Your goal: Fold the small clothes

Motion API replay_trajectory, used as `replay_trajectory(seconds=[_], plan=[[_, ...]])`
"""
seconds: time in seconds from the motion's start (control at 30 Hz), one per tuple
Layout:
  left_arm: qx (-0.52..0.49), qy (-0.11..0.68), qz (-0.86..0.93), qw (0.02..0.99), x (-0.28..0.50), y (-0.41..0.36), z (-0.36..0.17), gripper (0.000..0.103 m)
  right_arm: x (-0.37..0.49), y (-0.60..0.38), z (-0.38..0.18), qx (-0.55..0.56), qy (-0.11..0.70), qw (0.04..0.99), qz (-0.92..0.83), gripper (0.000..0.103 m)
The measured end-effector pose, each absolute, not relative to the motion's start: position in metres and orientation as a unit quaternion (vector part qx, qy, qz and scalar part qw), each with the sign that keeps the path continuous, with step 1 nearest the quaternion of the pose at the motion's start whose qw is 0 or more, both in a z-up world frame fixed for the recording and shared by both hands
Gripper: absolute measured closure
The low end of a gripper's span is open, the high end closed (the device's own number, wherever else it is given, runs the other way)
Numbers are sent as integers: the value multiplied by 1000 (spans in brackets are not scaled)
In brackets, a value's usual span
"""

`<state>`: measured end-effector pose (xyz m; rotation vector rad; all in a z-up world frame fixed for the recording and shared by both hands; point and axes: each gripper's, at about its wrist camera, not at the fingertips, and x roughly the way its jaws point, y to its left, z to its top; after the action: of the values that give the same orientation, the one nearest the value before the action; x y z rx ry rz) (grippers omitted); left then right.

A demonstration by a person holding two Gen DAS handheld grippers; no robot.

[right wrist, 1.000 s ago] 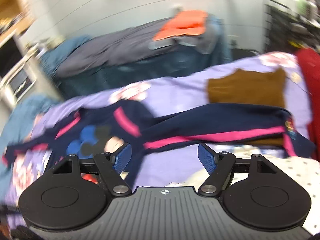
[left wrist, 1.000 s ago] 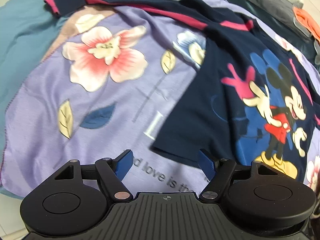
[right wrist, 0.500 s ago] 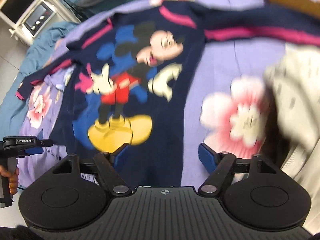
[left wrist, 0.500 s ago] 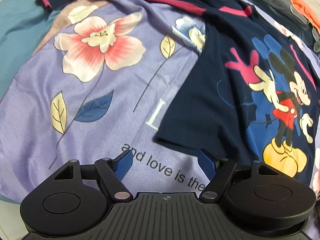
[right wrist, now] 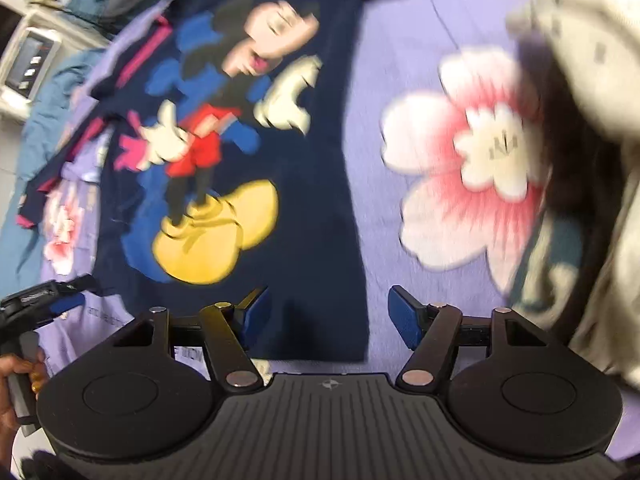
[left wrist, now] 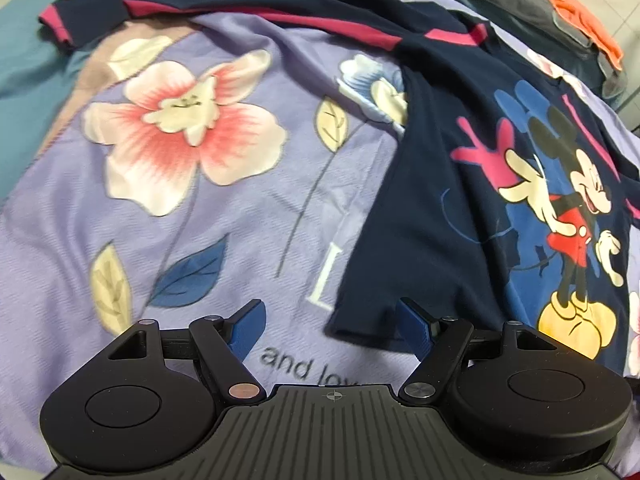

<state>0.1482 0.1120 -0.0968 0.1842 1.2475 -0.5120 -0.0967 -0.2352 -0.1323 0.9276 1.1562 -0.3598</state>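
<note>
1. Step in hand, as judged: both tongs are lining up on the bottom hem of the navy shirt [left wrist: 432, 216] to take its two lower corners. Neither is gripping anything yet.
2. Doing it well: each pair of tongs should be closing on a corner through both layers of the shirt only — the purple floral bedspread [left wrist: 240, 216] underneath is soft and could be getting pinched along with it. Matching the two grips at the hem should be keeping the fold square.
3. Left tongs [left wrist: 330, 326]: the fingers are standing apart and empty. The shirt's lower-left hem corner [left wrist: 340, 326] is lying between the fingertips, toward the 3 o'clock finger; the body of the shirt is running up toward 1 o'clock, and one long sleeve [left wrist: 208, 8] is stretching across to 11 o'clock.
4. Right tongs [right wrist: 324, 312]: the fingers are standing apart and empty. The shirt's lower-right hem corner [right wrist: 356, 344] is lying between the fingers, the printed front spreading toward 11 o'clock. This view is blurred.
5. A cream dotted garment [right wrist: 592, 80] is lying at 2 o'clock of the right tongs — apart from the shirt.
</note>
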Motion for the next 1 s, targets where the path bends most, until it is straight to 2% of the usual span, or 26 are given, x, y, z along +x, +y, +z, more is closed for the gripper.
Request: replay_trajectory(seconds=[0.1,0.17,0.23,0.27,0.3,0.37,0.4,0.43,0.47,0.63,0.77,0.83,0.93,1.0], plan=[[105,576,-252,770,145,97,-102,0,-97,-233,-138,434,515,719,-172,32],[130,567,-273,766,138,86,-102,0,-95,-232,-136,427,520,720,-169,36],[151,558,-291,762,129,76,-102,0,-93,-231,-136,413,528,721,-174,45],[163,552,-290,765,126,73,-103,0,-93,-230,-135,406,530,723,-177,54],[169,546,-286,769,125,72,-104,3,-92,-228,-134,399,531,727,-175,68],[157,547,-278,774,129,74,-103,15,-92,-227,-135,402,530,728,-167,84],[142,552,-277,774,132,76,-101,28,-92,-227,-137,408,530,725,-164,87],[129,557,-278,772,136,79,-99,54,-93,-228,-138,412,528,724,-164,88],[112,564,-284,767,141,81,-97,59,-93,-229,-138,415,526,723,-166,92],[50,547,-315,774,150,92,-59,60,-95,-236,-118,440,495,734,-153,95],[20,539,-336,772,152,115,-12,62,-107,-253,-64,462,451,756,-113,96],[33,535,-342,772,145,129,4,63,-117,-260,-36,458,453,759,-97,97],[38,562,-336,755,133,146,-6,64,-131,-264,-16,438,477,756,-99,97],[58,581,-320,746,123,148,-30,64,-135,-260,-24,449,487,744,-86,97]])
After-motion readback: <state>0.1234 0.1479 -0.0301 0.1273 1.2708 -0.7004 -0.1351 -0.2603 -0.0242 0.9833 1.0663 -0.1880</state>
